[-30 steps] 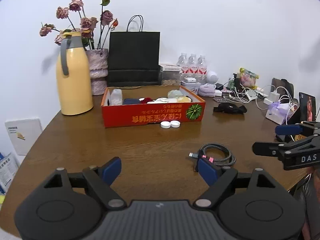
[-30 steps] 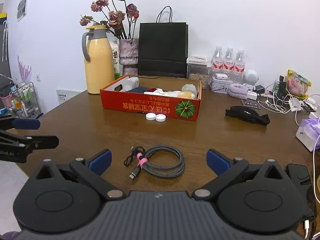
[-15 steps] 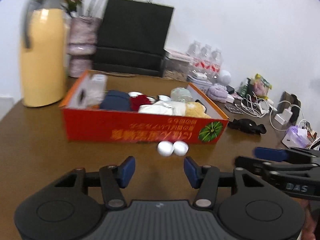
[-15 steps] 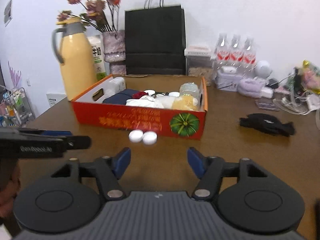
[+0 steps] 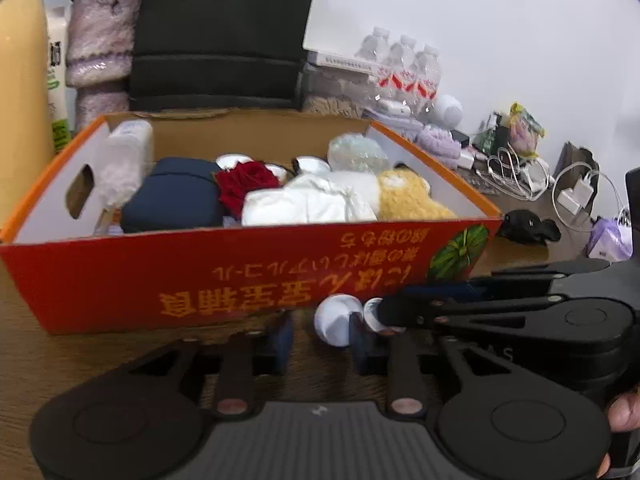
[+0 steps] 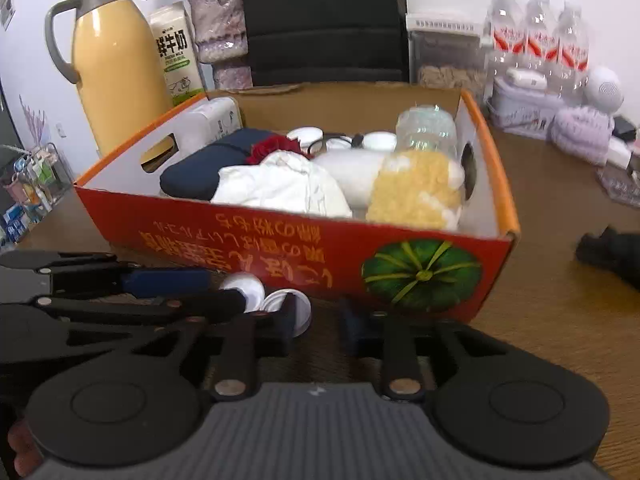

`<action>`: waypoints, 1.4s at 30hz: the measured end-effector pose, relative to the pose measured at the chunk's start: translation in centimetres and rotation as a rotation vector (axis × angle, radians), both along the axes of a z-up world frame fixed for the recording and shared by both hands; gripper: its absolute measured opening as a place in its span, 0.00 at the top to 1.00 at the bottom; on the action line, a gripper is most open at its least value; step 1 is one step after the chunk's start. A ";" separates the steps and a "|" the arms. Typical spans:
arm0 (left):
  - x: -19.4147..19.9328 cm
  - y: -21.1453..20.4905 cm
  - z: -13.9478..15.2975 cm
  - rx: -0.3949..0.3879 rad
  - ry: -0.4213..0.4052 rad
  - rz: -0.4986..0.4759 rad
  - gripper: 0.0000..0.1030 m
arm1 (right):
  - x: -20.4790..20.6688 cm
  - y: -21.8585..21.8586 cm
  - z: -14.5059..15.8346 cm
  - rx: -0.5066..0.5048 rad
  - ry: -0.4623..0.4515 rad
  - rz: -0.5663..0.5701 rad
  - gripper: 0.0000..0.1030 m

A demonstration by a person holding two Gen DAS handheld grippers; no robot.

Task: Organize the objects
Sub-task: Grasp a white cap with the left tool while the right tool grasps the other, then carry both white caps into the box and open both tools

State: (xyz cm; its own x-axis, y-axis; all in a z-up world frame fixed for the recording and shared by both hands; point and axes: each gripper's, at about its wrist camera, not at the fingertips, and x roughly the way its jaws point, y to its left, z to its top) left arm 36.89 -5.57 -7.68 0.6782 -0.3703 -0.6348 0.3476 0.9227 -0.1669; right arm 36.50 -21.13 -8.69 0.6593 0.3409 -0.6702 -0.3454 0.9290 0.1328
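Two small white round caps lie on the wooden table against the front wall of the red cardboard box [image 5: 200, 280] [image 6: 240, 248]. In the left wrist view the left cap [image 5: 334, 320] sits just inside my left gripper [image 5: 320, 340], beside its right finger, jaws open. The other cap [image 5: 372, 312] is partly hidden by my right gripper. In the right wrist view my right gripper [image 6: 318, 326] is open; one cap [image 6: 302, 308] lies by its left finger and the other [image 6: 246, 286] lies left of it, behind the left gripper's fingers.
The box holds a navy pouch [image 5: 172, 196], a red rose, white cloth, a yellow plush and a clear jar. Behind it stand a yellow thermos [image 6: 116, 60], milk carton, vase, black bag [image 6: 324, 20] and water bottles [image 6: 540, 32]. A black cloth [image 6: 612, 252] and chargers lie right.
Both grippers have moved forward and down to the two caps at the box's front. Their jaws have narrowed from wide open. The coiled cable has dropped out of view.
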 end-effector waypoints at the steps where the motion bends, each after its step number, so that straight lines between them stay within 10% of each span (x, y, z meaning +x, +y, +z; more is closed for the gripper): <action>1: -0.1 -0.2 -0.1 0.007 -0.002 0.000 0.93 | -0.2 0.3 0.0 -0.014 -0.009 0.003 0.81; 11: -2.6 -0.2 1.2 0.038 -0.025 0.024 0.93 | -2.6 0.3 1.1 -0.041 -0.051 -0.013 0.94; 30: -21.7 4.4 9.4 -0.016 -0.234 0.144 0.93 | -22.2 -1.8 9.6 0.062 -0.297 -0.033 0.94; 42: -23.1 4.7 10.1 -0.002 -0.256 0.151 0.93 | -23.6 -2.0 10.3 0.079 -0.315 -0.051 0.94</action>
State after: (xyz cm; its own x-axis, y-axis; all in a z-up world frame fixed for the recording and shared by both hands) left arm 13.82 -0.83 2.44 0.8638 -0.2541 -0.4350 0.2372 0.9669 -0.0938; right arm 12.94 -23.12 1.59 0.8475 0.3453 -0.4031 -0.3345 0.9371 0.0995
